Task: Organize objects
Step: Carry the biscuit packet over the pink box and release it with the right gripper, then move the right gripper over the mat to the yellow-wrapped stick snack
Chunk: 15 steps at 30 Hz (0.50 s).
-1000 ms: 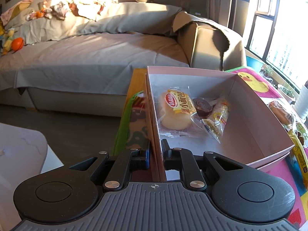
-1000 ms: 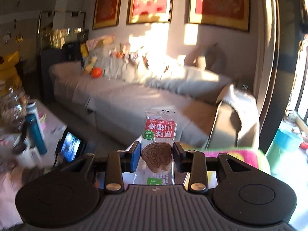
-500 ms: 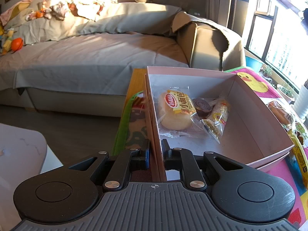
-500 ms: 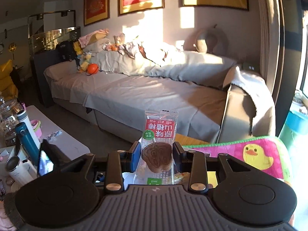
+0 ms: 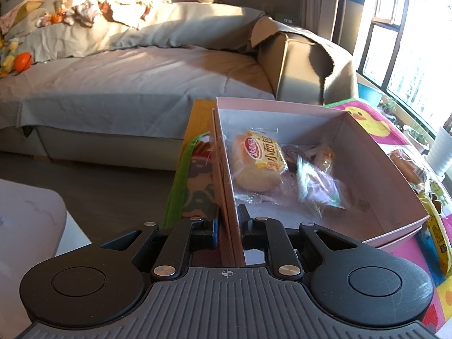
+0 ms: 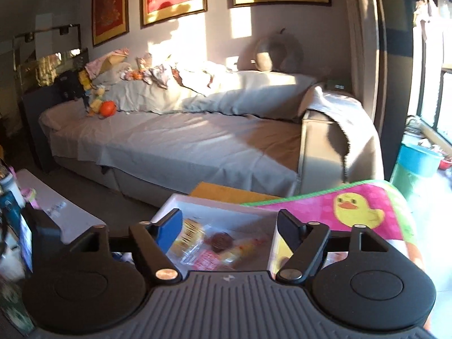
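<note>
An open pink box sits on a colourful mat. It holds a wrapped bun, a round brown snack and a small orange packet. My left gripper is shut on the box's near-left wall, with one finger inside and one outside. A clear packet with a red label lies blurred on the box floor. My right gripper hovers over the box and its jaws are opening, with nothing pressed between them. The red-label packet lies below them.
A grey sofa runs behind the box. The duck-print mat spreads to the right, with more wrapped snacks on it. A white low table stands at the left, and a blue bucket by the window.
The right gripper came down over the box and its jaws spread apart. The red-label packet it held dropped into the box. The left gripper kept its grip and stayed still.
</note>
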### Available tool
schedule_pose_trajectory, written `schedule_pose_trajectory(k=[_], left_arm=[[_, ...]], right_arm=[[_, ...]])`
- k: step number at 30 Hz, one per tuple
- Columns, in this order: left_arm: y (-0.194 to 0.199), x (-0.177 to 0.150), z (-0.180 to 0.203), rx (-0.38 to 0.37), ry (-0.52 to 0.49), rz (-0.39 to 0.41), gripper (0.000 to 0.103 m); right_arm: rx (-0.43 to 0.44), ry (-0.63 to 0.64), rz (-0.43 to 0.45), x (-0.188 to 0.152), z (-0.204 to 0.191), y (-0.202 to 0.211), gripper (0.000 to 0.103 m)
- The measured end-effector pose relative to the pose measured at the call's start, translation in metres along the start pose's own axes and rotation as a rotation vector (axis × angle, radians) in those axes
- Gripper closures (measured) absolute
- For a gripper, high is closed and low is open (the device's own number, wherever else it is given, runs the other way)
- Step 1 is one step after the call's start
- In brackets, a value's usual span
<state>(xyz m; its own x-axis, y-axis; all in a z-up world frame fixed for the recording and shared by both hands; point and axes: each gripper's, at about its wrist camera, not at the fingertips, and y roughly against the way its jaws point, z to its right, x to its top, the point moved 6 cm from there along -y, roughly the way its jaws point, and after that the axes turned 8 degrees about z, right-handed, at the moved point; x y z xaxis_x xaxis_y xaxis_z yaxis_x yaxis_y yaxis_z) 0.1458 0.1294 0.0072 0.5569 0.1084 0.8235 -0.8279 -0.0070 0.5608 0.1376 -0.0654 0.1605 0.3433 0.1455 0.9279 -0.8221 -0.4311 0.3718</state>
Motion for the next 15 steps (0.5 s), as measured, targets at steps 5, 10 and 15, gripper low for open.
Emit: schedule_pose_trajectory(k=[5,10,15], left_arm=[[-0.001,-0.001,0.001,0.005,-0.004,-0.002,0.088],[0.0,-0.002,0.0,0.007,-0.002,-0.002,0.089],[0.001,-0.003,0.0,0.012,-0.004,-0.004,0.089]], right_arm=[[-0.102,0.083,-0.05,-0.042,0.021,0.011,0.016],[-0.148,0.04,-0.197,-0.108,0.045,0.017,0.011],[-0.213,0.01,-0.284,-0.16,0.06,0.026,0.011]])
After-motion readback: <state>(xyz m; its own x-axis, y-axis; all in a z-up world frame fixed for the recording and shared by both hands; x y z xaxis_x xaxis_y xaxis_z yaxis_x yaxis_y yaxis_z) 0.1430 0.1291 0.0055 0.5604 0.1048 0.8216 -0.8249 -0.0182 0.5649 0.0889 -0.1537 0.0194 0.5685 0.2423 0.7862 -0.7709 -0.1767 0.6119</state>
